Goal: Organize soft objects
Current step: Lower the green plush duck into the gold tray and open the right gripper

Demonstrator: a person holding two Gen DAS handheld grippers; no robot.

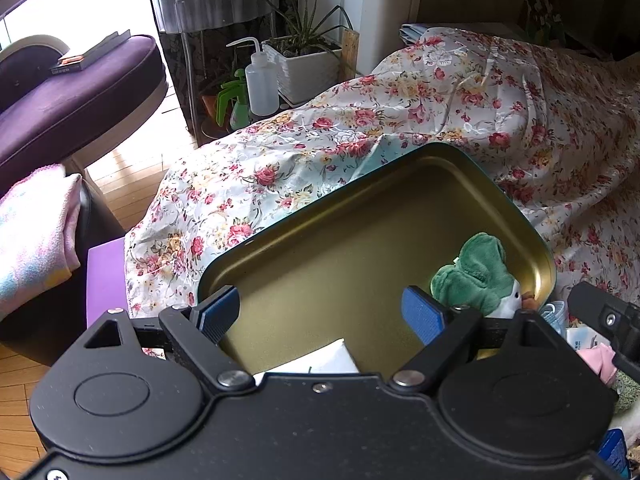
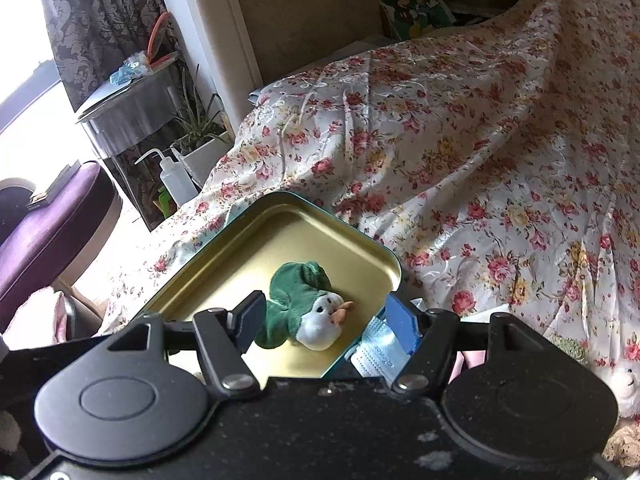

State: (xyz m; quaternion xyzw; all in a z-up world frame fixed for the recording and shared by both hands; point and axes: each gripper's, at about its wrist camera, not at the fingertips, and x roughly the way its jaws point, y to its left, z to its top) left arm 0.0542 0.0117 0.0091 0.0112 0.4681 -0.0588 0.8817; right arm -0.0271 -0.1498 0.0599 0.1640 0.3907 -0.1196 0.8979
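Observation:
A gold-lined tin tray [image 1: 304, 240] lies on the flowered cloth; it also shows in the right wrist view [image 2: 240, 256]. A green and white plush bird [image 1: 476, 276] lies in the tray's right end, also in the right wrist view [image 2: 308, 308]. My left gripper [image 1: 320, 316] is open and empty over the tray's near part, above a white packet [image 1: 328, 360]. My right gripper [image 2: 326, 320] is open around the plush bird's head, a little above it, touching nothing. A pale blue face-mask pack [image 2: 376, 352] lies by the tray's right rim under the right finger.
The flowered cloth [image 2: 480, 160] covers the surface beyond and to the right. A white plush [image 2: 628, 384], a pink soft item [image 1: 600, 360] and a green knit piece [image 2: 568, 344] lie at the right. A purple chair [image 1: 72, 96], wash bottle [image 1: 260, 84] and plant [image 1: 304, 52] stand at left.

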